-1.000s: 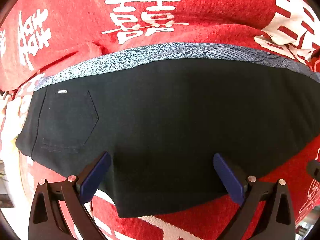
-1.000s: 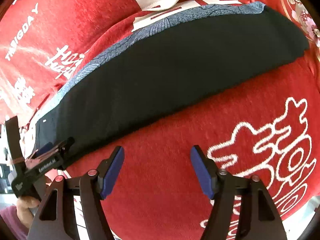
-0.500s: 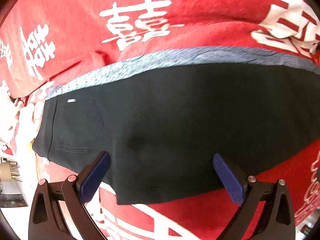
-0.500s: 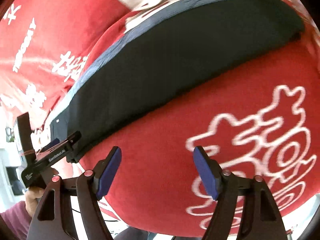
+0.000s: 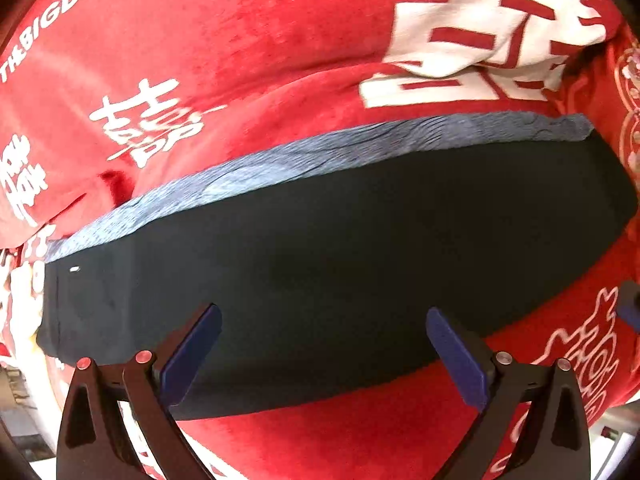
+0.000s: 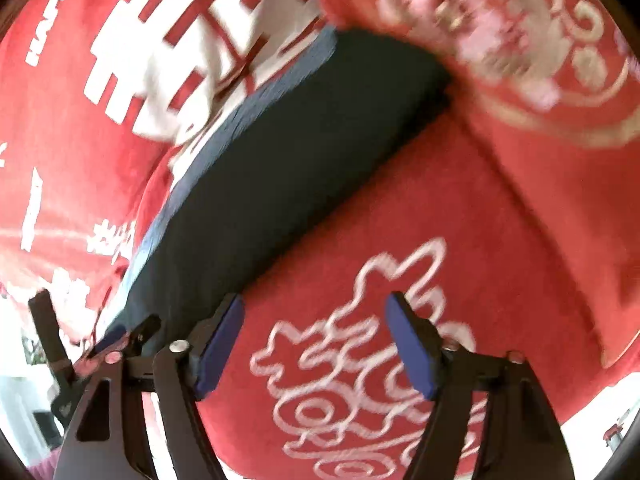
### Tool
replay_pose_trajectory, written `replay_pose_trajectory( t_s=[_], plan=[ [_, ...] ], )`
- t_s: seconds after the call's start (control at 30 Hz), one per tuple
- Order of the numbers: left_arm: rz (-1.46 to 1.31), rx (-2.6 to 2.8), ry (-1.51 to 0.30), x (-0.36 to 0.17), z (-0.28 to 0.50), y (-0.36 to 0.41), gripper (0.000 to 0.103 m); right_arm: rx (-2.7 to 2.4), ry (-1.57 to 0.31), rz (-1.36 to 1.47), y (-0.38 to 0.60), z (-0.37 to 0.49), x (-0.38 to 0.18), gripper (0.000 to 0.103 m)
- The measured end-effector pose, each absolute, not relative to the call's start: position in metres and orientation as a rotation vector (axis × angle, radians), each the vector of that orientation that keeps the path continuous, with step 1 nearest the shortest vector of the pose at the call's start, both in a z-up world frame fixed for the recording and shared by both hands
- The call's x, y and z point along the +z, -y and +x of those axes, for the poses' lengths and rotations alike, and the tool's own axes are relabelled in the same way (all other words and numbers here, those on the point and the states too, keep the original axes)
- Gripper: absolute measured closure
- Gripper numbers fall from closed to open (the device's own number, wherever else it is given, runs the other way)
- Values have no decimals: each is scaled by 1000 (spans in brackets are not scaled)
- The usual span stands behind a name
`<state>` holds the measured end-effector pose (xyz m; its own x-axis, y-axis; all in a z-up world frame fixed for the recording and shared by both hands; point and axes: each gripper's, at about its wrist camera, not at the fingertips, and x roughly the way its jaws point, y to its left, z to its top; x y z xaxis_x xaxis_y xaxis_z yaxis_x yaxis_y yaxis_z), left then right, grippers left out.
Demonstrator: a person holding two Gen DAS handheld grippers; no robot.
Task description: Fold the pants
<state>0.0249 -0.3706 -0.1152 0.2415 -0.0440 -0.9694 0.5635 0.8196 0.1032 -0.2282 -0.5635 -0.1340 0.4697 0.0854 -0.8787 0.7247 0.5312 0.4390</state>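
red blanket (image 5: 280, 40) | black pants (image 5: 340, 248) flat, grey cloth (image 5: 280, 160) beneath | left claw (image 5: 320, 356), right claw (image 6: 316, 344) released

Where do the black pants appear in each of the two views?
Left wrist: the pants lie as a wide band across the middle, just ahead of the open left gripper.
Right wrist: the pants run diagonally from lower left to upper centre, left of the open right gripper.
Shared landmark: the blue-grey strip along the pants' far edge, on the red blanket.
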Motion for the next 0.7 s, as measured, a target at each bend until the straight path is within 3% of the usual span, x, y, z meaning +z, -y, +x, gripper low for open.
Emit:
replay_pose_trajectory(
  t_s=[0.07, 0.23, 0.3, 0.5, 0.7],
  plan=[
    [486, -448, -1262, -118, 20, 378, 0, -521, -997, 941, 580, -228, -133, 52],
    [468, -438, -1281, -127, 18, 388, 0, -593, -958, 978, 617, -220, -144, 59],
    [450, -429, -1283, -126, 20, 388, 0, -587, -949, 992, 628, -212, -147, 96],
    [406, -436, -1253, -120, 30, 395, 0, -563, -929, 825, 625, -192, -122, 96],
    [439, -417, -1336, -158, 37, 395, 0, -548, -965, 921, 627, -208, -139, 94]
  ],
)
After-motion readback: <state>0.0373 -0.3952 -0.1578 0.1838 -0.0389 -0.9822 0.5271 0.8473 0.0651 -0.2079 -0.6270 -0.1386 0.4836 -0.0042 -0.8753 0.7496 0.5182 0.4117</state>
